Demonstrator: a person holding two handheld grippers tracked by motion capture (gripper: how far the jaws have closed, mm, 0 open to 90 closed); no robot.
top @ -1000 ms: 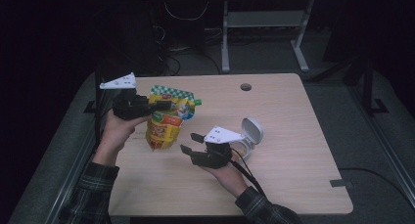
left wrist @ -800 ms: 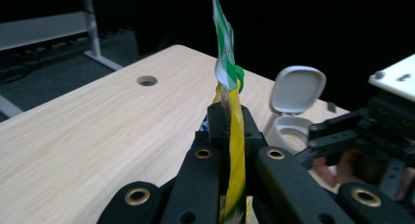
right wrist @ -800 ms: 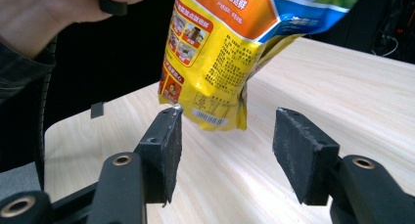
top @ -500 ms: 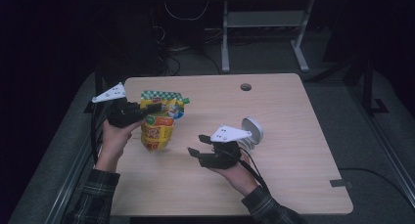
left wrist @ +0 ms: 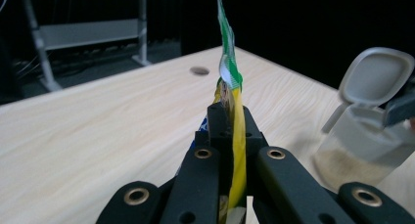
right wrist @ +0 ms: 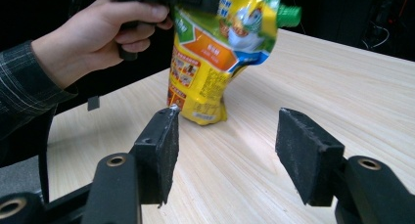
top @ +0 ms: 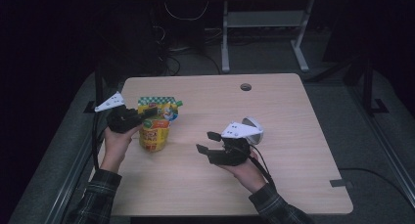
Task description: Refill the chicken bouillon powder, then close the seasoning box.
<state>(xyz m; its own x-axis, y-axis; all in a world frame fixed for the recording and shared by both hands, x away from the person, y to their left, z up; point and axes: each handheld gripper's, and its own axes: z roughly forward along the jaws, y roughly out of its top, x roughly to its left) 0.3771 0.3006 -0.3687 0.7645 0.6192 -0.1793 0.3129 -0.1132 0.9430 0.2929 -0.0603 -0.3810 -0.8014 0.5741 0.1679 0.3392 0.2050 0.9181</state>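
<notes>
A yellow spouted pouch with a green cap stands upright near the table's left edge, its bottom on the wood. My left gripper is shut on the pouch's flat top edge, which runs between its jaws. The right gripper view shows the pouch hanging from that grip. My right gripper sits at mid-table, open, its jaws pointing left at the pouch with nothing between them.
A clear jar with a grey flip lid standing open is on the table just behind my right gripper. A round cable hole sits near the far edge. A metal rack stands beyond the table.
My left gripper has come down and leftward with the pouch, whose bottom now rests on the table. The right gripper has shifted slightly right.
</notes>
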